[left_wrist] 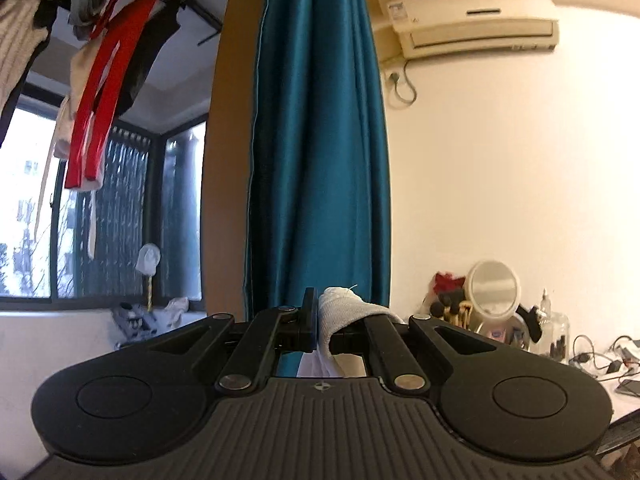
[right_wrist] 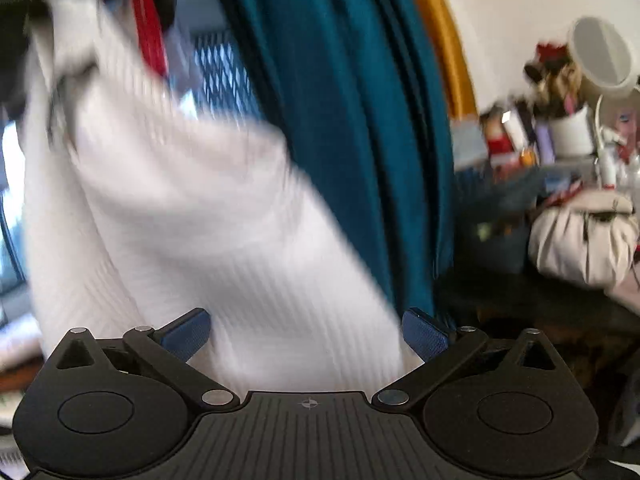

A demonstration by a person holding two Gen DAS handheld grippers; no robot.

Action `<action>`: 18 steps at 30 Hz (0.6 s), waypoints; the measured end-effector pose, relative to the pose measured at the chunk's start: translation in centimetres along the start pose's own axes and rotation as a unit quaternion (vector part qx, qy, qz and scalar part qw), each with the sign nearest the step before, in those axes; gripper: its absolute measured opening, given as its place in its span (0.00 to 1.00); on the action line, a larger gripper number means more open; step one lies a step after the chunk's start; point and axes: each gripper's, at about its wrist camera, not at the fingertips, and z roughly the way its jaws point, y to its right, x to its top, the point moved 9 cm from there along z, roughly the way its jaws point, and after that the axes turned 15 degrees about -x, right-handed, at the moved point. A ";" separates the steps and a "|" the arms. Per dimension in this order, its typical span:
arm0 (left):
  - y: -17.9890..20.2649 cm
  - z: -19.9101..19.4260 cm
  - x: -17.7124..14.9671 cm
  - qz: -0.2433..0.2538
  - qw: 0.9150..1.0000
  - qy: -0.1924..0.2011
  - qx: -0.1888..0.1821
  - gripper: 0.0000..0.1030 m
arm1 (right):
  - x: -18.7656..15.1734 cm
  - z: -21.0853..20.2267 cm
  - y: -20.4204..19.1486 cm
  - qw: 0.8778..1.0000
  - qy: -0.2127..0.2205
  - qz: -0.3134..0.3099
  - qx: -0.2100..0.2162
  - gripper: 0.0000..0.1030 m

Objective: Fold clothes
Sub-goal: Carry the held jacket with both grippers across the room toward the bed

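The left gripper (left_wrist: 320, 326) pinches a bunched edge of the white ribbed garment (right_wrist: 192, 220), lifted high before the teal curtain (left_wrist: 320, 140). The right gripper (right_wrist: 306, 334) stands wide open, the cloth hanging blurred between its blue pads (right_wrist: 188, 334). Best to close on the opposite edge, level with the left, then pull taut.

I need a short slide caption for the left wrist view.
Left gripper shut on white ribbed garment, teal curtain behind.
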 end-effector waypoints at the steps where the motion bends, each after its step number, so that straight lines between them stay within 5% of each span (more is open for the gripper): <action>1: 0.1 -0.1 0.3 0.003 1.000 0.008 -0.010 0.04 | 0.9 -0.5 -0.2 1.000 0.011 0.005 0.010 0.99; 6: 0.9 -0.3 1.3 -0.001 0.999 0.029 -0.046 0.04 | 0.3 1.3 -2.4 0.996 -0.007 -0.079 0.041 0.99; 10: 1.3 -0.3 1.3 -0.024 0.996 0.029 -0.076 0.04 | -2.0 3.1 -4.5 0.994 -0.045 -0.078 0.063 0.98; 12: 1.1 -0.7 1.3 -0.035 0.995 0.033 -0.088 0.04 | -2.6 3.3 -5.5 0.994 -0.053 -0.056 0.074 0.85; 14: 0.6 -1.0 1.4 -0.046 0.993 0.039 -0.097 0.04 | -2.4 3.5 -6.0 0.993 -0.072 -0.005 0.091 0.43; 16: -0.4 -1.4 1.4 -0.055 0.993 0.045 -0.096 0.04 | -1.9 2.9 -5.8 0.991 -0.083 0.044 0.094 0.17; 18: -1.6 -1.9 1.4 -0.064 0.993 0.051 -0.088 0.04 | -0.6 1.9 -4.7 0.992 -0.071 0.082 0.070 0.10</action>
